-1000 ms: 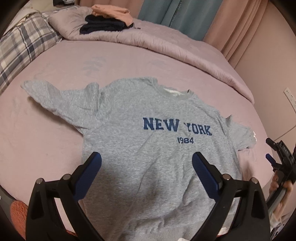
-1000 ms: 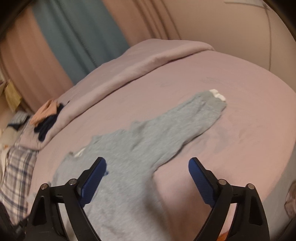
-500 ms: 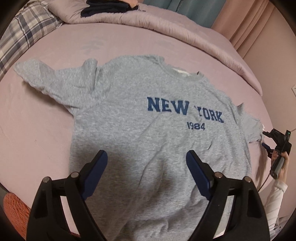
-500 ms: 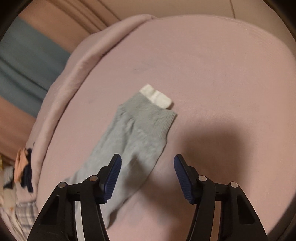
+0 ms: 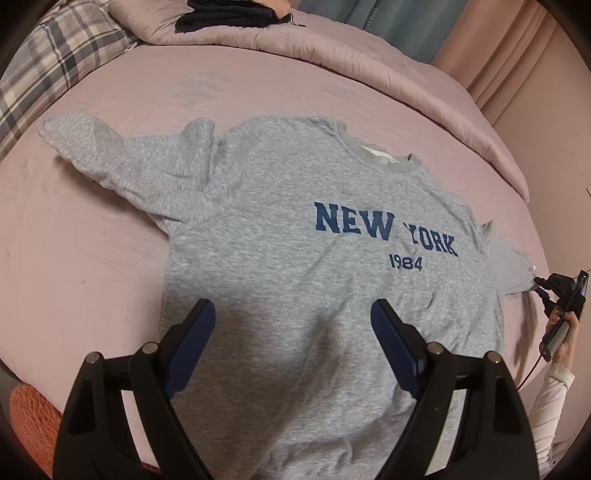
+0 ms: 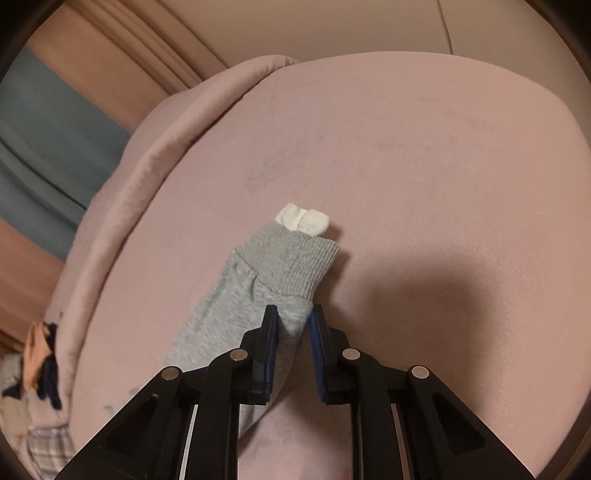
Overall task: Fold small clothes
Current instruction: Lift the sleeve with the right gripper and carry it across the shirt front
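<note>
A grey "NEW YORK 1984" sweatshirt (image 5: 295, 236) lies flat, front up, on the pink bed (image 5: 92, 240). My left gripper (image 5: 293, 321) is open and empty, hovering over the shirt's lower body. My right gripper (image 6: 293, 325) is shut on the shirt's right sleeve (image 6: 255, 295) just behind the ribbed cuff (image 6: 295, 258), where a white tag (image 6: 303, 221) sticks out. In the left wrist view the right gripper (image 5: 543, 288) shows at the far right, at the sleeve end. The left sleeve (image 5: 110, 155) lies spread out to the left.
A rolled pink duvet (image 5: 369, 59) runs along the bed's far side with a stack of dark folded clothes (image 5: 225, 16) on it. A plaid pillow (image 5: 55, 55) lies at the left. An orange rug (image 5: 29, 421) shows past the near edge. Curtains (image 6: 44, 147) and wall stand behind.
My right gripper moved down to the right sleeve cuff and closed on it. My left gripper came forward over the shirt's lower body and stayed open.
</note>
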Demonstrator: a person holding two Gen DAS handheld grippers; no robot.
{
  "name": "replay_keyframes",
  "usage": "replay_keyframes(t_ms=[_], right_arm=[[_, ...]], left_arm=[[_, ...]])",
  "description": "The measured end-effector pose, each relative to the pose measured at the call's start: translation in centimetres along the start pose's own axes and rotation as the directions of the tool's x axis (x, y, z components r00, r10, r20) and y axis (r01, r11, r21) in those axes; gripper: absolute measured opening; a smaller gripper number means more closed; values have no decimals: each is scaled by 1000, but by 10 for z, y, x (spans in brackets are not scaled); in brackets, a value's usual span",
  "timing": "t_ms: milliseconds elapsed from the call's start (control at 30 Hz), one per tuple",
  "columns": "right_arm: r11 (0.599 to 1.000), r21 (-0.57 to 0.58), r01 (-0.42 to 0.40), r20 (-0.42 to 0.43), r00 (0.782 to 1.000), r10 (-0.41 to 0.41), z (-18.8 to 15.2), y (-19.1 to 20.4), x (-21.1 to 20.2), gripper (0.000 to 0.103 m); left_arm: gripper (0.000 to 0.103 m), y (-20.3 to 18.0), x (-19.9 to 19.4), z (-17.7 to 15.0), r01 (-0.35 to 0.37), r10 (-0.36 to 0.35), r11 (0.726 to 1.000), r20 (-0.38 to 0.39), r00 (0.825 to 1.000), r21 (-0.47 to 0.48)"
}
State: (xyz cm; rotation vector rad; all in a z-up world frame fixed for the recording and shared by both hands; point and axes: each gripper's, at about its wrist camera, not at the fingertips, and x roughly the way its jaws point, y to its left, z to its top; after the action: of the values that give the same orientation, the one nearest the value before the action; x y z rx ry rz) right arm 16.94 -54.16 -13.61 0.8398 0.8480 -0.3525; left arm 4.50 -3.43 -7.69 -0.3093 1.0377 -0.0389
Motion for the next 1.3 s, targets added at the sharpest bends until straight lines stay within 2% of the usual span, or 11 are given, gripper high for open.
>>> replay_keyframes(t_ms=[200, 300, 433, 633, 767, 900, 1100, 1300], right_arm=[[989, -144, -25, 135, 990, 45, 3, 49, -47, 18], [963, -265, -55, 187, 977, 107, -6, 86, -78, 17], [915, -393, -96, 193, 964, 184, -24, 127, -101, 17], [825, -546, -150, 132, 956, 261, -59, 188, -100, 17], [777, -608, -160, 89, 959, 268, -82, 215, -92, 17], [703, -685, -192, 31, 956, 292, -111, 243, -89, 17], [614, -748, -252, -74, 951, 300, -156, 267, -86, 17], [523, -795, -307, -187, 945, 270, -208, 287, -69, 16]], left_arm=[[86, 11, -11, 6, -4, 4, 1000, 29, 1000, -16], [86, 14, -15, 8, -4, 5, 1000, 39, 999, -25], [86, 19, -18, 9, 4, -2, 999, 46, 999, -39], [86, 23, -24, 9, 13, -10, 999, 63, 998, -41], [86, 27, -26, 9, 9, -6, 999, 68, 998, -45], [86, 32, -26, 9, 10, -6, 998, 70, 998, -56], [87, 36, -27, 10, 14, -9, 998, 78, 997, -64], [87, 40, -26, 11, 18, -13, 997, 76, 997, -75]])
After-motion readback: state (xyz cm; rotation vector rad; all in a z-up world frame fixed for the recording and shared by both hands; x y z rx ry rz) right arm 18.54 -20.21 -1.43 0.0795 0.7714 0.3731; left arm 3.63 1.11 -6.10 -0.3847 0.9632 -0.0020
